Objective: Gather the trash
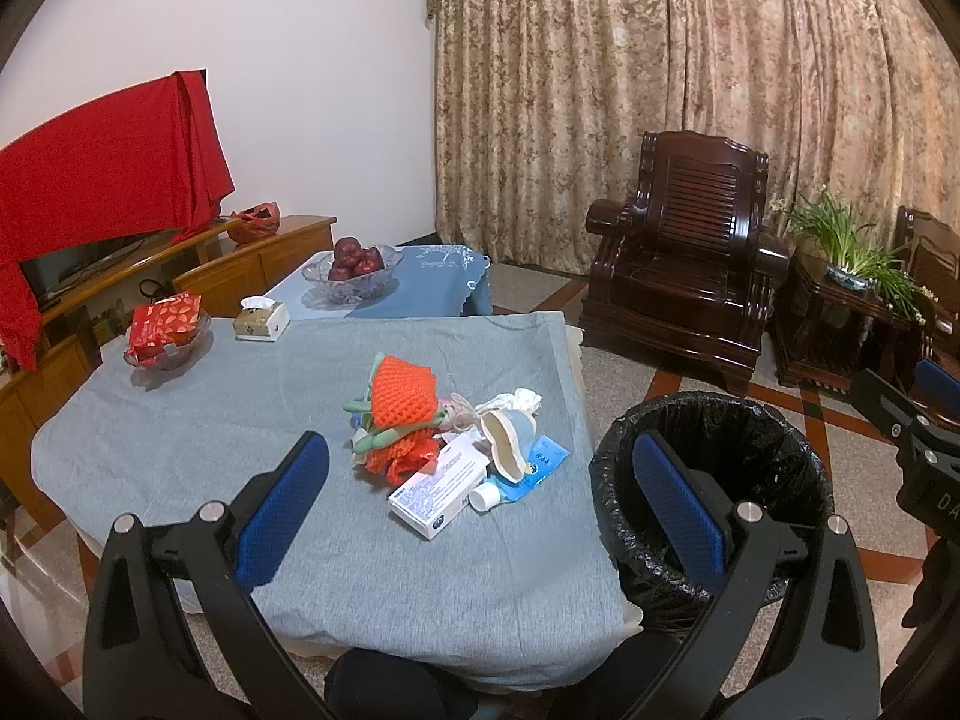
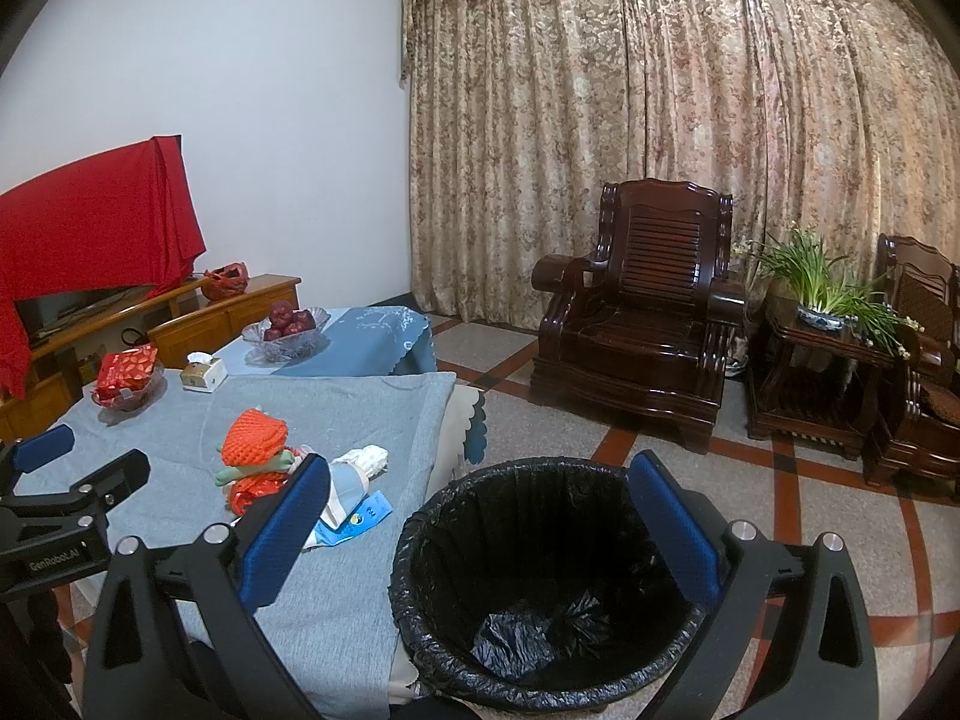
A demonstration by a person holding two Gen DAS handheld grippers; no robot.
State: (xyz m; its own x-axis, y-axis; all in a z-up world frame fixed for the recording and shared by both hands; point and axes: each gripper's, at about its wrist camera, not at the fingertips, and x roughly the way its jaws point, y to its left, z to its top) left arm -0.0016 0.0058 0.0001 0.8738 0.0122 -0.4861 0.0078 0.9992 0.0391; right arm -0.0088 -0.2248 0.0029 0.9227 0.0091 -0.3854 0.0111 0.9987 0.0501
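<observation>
Both tools hang above the near edge of the table (image 1: 180, 420), and neither has anything in it: the left hand-held gripper (image 1: 480, 492) has its blue pads spread wide, and so does the right hand-held gripper (image 2: 480, 516), which sits over the bin (image 2: 540, 570). The trash (image 1: 456, 450) lies heaped near the middle of the grey cloth, towards the side nearest the bin; the bin stands on the floor just beside the table and its black liner looks empty. The step in hand appears to be the first pick. It would go best to take a piece from the outside of the heap, such as the white box (image 1: 435, 495) at the near edge, since it lies flat and free of the rest. The orange net (image 1: 401, 391) and the soft bits beneath it are tangled, so a grab there may drag several things along. Close on the box across its narrow sides and keep the pads clear of the cloth, which could bunch and lift.
</observation>
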